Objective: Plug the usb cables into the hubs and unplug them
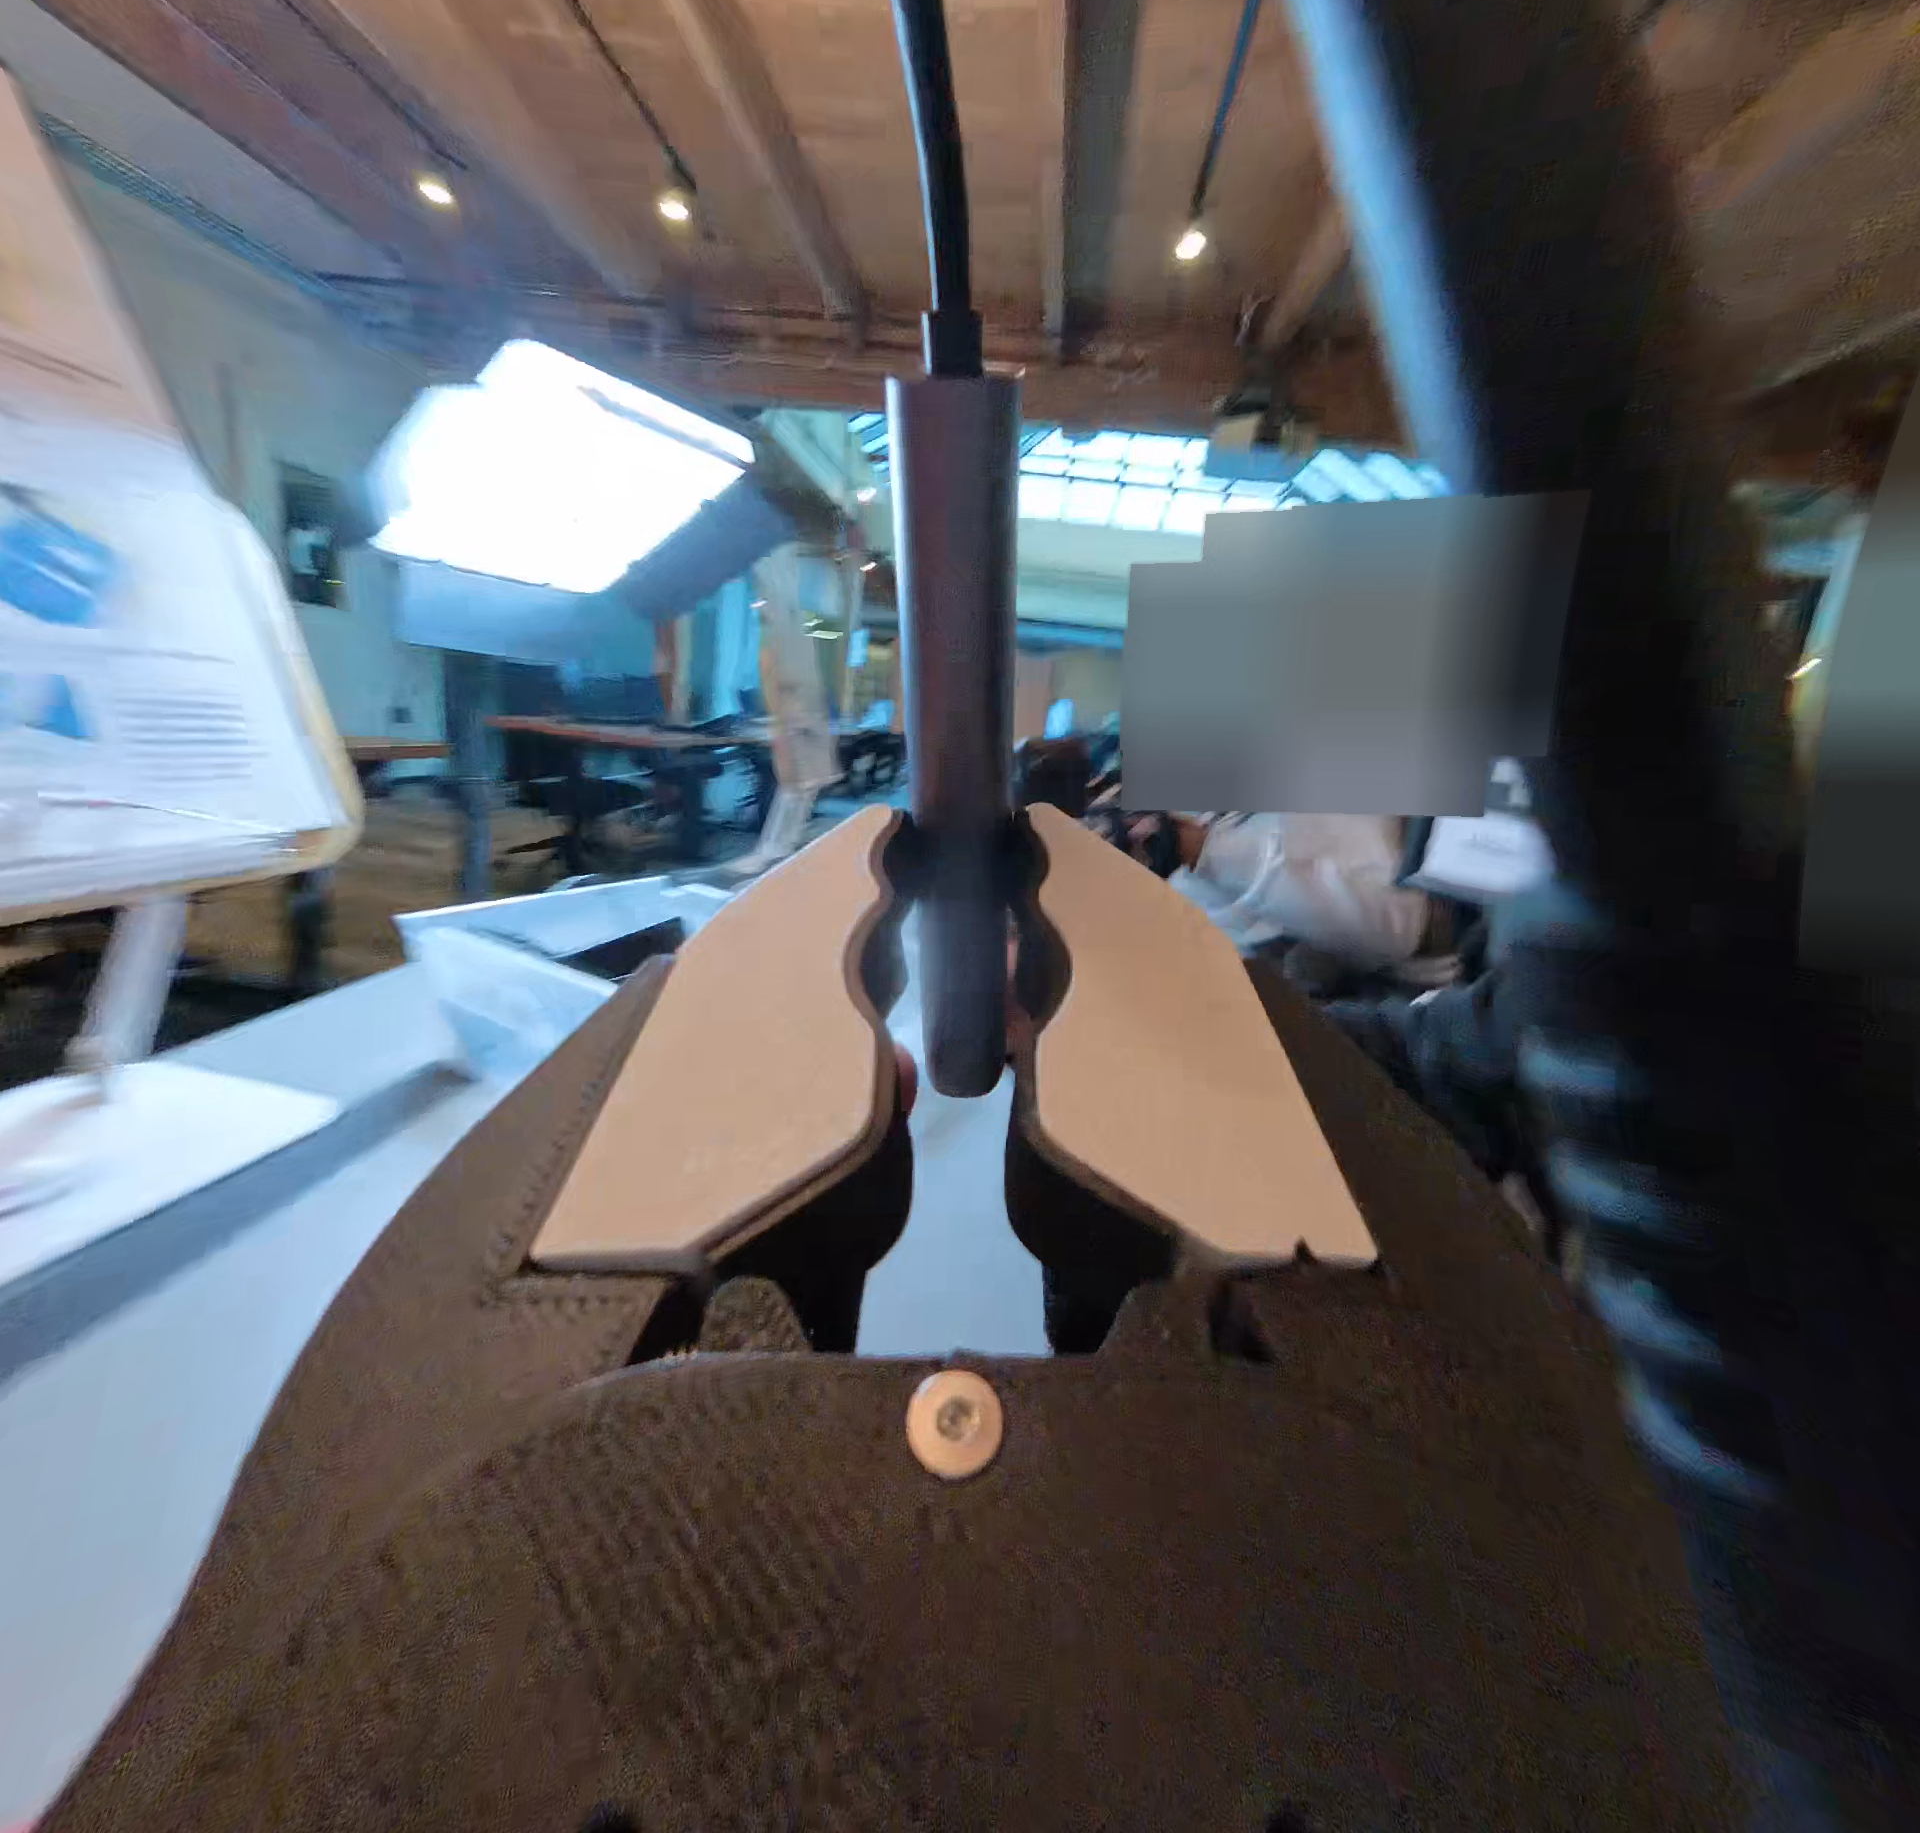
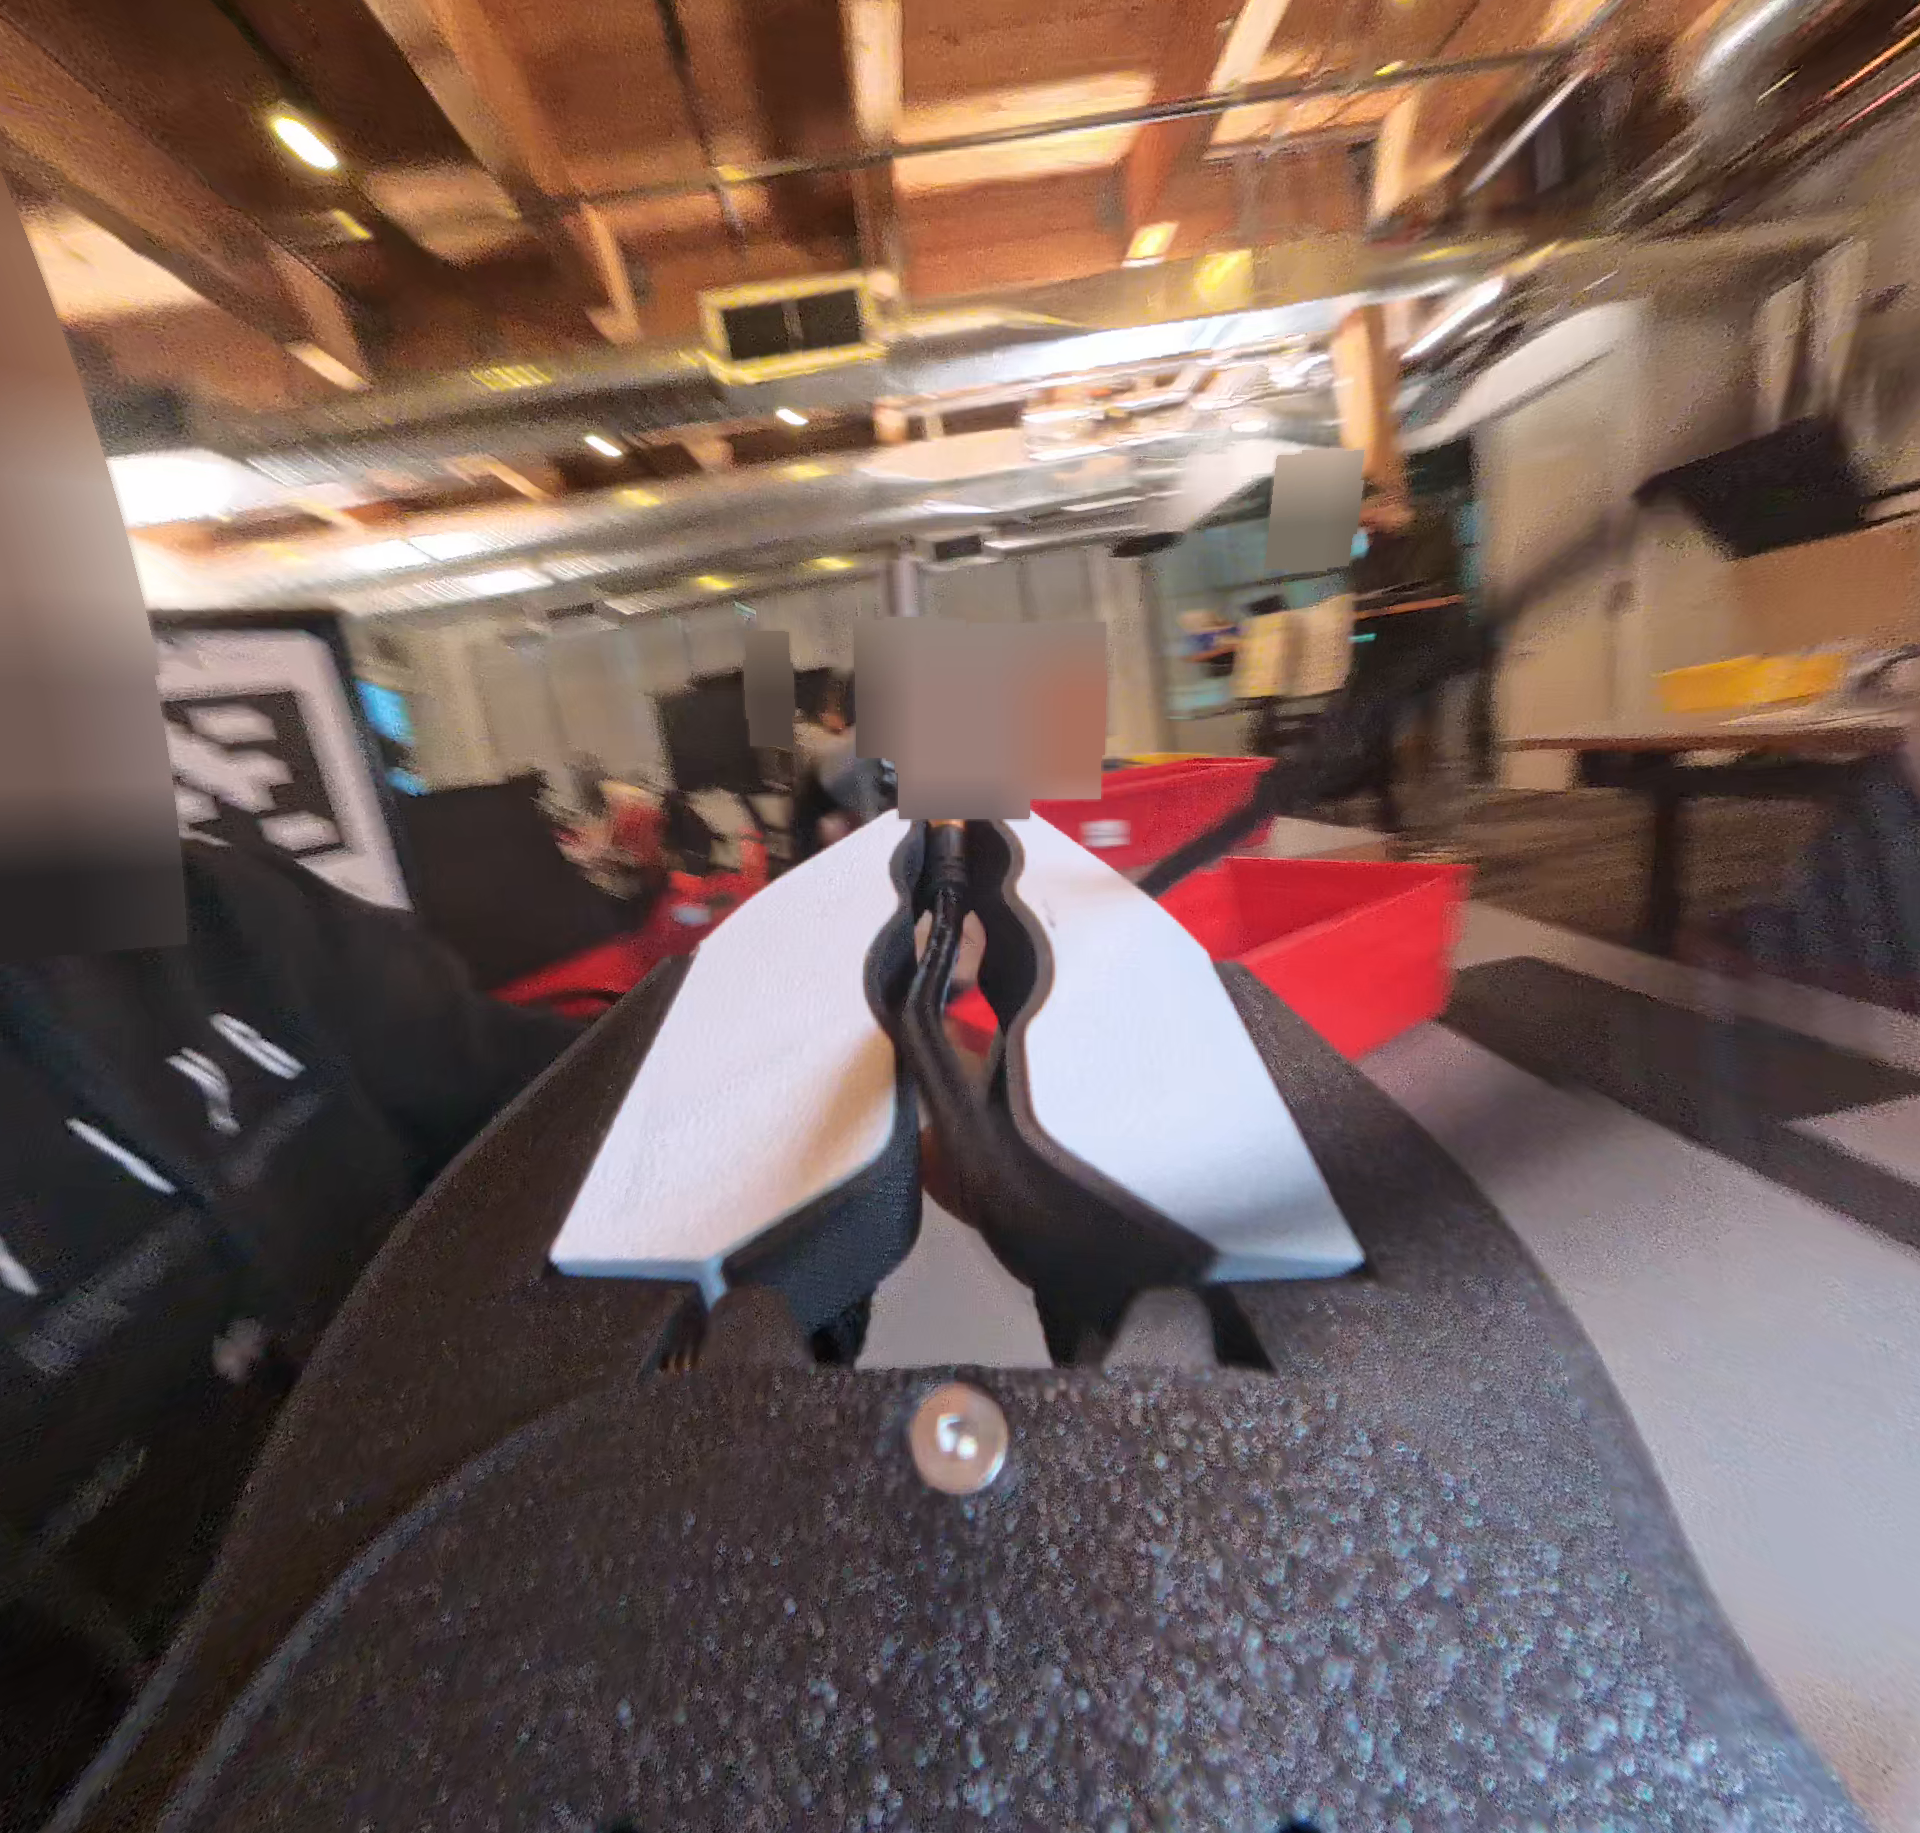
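Right wrist: claw [image 2: 961, 848] pinches cable [image 2: 935, 994], plug hidden.

Wooden beamed ceiling [image 1: 727, 69] with spotlights, bright skylight [image 1: 561, 464], red bins [image 2: 1340, 942]

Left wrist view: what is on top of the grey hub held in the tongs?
A black cable enters the top end of the upright grey hub and runs up out of frame. The left tongs clamp its lower part; any ports are hidden.
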`<state>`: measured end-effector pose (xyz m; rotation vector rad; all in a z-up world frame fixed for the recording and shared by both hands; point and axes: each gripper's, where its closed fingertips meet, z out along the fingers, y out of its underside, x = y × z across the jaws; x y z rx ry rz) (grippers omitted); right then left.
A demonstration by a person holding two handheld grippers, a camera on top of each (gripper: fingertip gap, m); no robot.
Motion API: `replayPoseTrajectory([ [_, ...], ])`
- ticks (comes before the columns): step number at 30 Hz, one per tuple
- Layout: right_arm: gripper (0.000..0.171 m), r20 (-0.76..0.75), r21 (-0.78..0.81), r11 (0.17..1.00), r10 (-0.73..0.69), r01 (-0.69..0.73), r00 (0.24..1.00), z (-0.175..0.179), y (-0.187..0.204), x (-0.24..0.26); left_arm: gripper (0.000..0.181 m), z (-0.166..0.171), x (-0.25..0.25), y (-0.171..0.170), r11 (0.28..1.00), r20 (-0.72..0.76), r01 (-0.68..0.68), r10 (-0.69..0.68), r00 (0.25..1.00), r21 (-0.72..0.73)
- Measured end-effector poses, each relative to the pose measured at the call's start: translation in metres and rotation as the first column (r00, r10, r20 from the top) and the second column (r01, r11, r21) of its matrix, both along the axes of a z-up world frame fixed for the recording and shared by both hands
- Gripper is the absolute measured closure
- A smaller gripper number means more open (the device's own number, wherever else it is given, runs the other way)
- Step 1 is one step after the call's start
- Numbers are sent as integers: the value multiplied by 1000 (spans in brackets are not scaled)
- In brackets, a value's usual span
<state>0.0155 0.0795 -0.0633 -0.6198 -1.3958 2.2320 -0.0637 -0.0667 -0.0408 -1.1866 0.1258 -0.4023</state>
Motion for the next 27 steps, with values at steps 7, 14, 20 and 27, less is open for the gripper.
replayPoseTrajectory([
  [7, 164, -41, 176, 951, -252, 255, 967, 35, 60, 1, 164, -30, -15, 12, 977, -109, -128, 110, 988, -172],
  [14, 164, 282, 800, 576, -610, 170, 740, -53, 139, -30, 164, -55, -8, 30, 950, -150, -143, 104, 983, -277],
  [20, 163, 275, 955, 170, -819, -245, 503, -125, 230, -27, 164, -75, 1, 42, 930, -181, -134, 75, 981, -342],
  [27, 104, 252, 961, 165, -852, -221, 459, -121, 249, -38, 164, -93, 4, 51, 908, -178, -118, 49, 983, -402],
])
